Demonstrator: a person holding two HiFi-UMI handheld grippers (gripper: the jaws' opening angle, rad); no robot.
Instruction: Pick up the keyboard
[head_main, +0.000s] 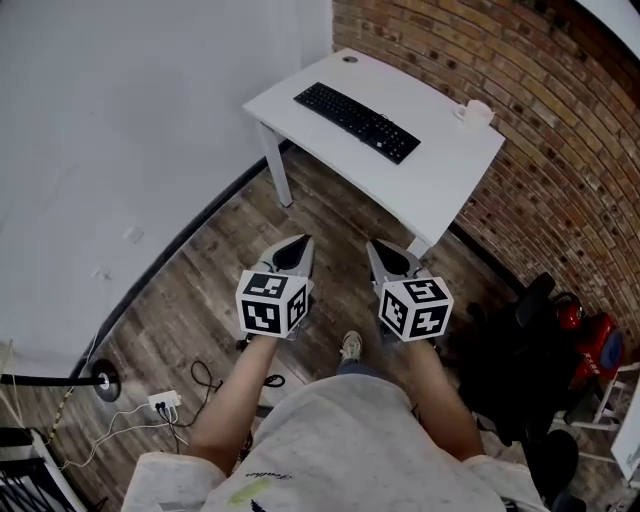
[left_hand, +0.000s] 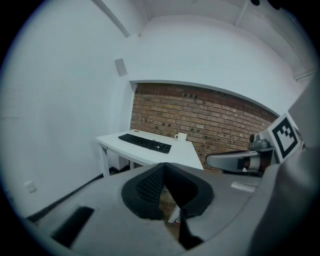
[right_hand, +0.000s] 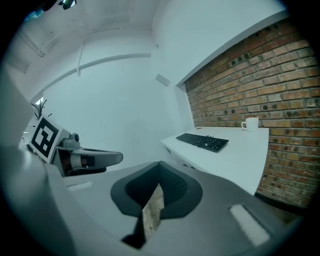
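Keyboard: the black keyboard (head_main: 357, 122) lies flat on the table (head_main: 430, 175), along the side nearest the white wall (head_main: 130, 120). Neither gripper touches it.
Table: white, set in the corner where the white wall meets the brick wall (head_main: 530, 110).
Mug: a white mug (head_main: 478, 112) stands on the table at its brick-wall side, apart from the keyboard.
Left gripper: the left gripper (head_main: 293, 250) is held short of the table's near side, jaws pressed together with nothing in them.
Right gripper: the right gripper (head_main: 385, 255) is just beside the left one, also short of the table, jaws pressed together and empty.
Between grippers and table: bare planks of the wooden floor (head_main: 200, 290).
Beside the table: a black office chair (head_main: 510, 370) and a red object (head_main: 592, 345) stand off the table's near corner, along the brick wall.
Away from the table: a power strip (head_main: 163, 402) with cables and a round black base (head_main: 105, 382) lie by the white wall, behind the grippers.
Hard to make out: a small dark spot (head_main: 350, 58) at the table's far corner is too small to identify. The red object is partly covered by the chair. In both gripper views the gripper's own body covers the table's lower part.
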